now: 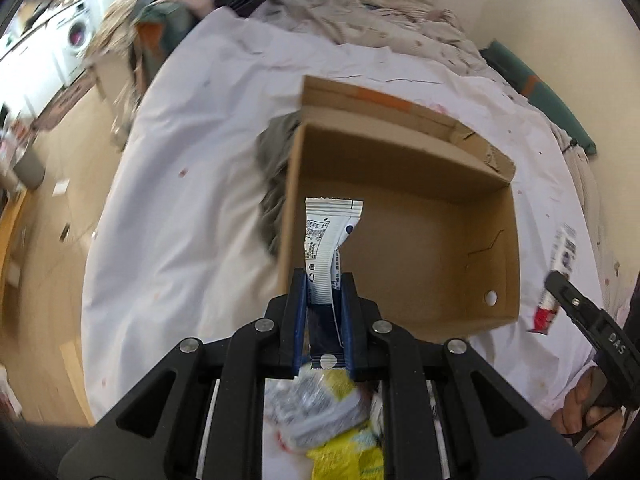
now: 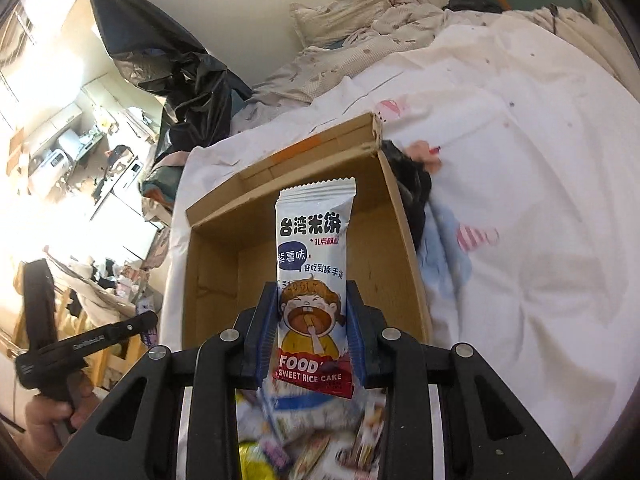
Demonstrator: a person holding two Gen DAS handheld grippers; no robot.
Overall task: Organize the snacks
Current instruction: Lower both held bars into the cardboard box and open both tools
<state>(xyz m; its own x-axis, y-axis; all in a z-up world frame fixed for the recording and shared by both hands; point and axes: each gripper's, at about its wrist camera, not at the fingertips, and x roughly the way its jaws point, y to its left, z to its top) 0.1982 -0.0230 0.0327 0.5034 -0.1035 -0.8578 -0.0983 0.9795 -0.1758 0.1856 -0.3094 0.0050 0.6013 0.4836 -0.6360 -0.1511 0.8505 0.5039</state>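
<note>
cardboard is the middle of both views: an open cardboard box (image 1: pixel 404 208) sits on a bed under a white sheet (image 1: pixel 192 200), its inside bare and its flap folded back at the far side.

in the left wrist view, wooden floor (image 1: pixel 52 264) and a washing machine (image 1: pixel 78 34) show at the far left. a grey cloth (image 1: pixel 272 184) lies against the box's left wall. the left tool (image 1: pixel 324 292) is clenched on a white snack packet with blue print (image 1: pixel 326 236), gripped edge-on, so its upper end stands over the box's near left corner. below the tool, a heap of snack packets (image 1: pixel 332 416), yellow and silvery, lies on the sheet. at the right edge the right tool (image 1: pixel 560 286) holds its own packet outside the box's right wall, a hand (image 1: pixel 588 412) on its grip.

in the right wrist view, the left tool (image 2: pixel 144 320) shows at the lower left with a hand (image 2: pixel 52 408) beneath it. the right tool (image 2: pixel 312 320) grasps a rice cake packet (image 2: pixel 314 280), white with a cartoon face and a red band reading "sweet rice cake", upright over the box's near edge. more loose packets lie below it. a black plastic bag (image 2: pixel 180 68) stands behind the box, rumpled bedding (image 2: pixel 352 40) further right, and a light blue cloth (image 2: pixel 448 252) lies just beside the box's right wall.
</note>
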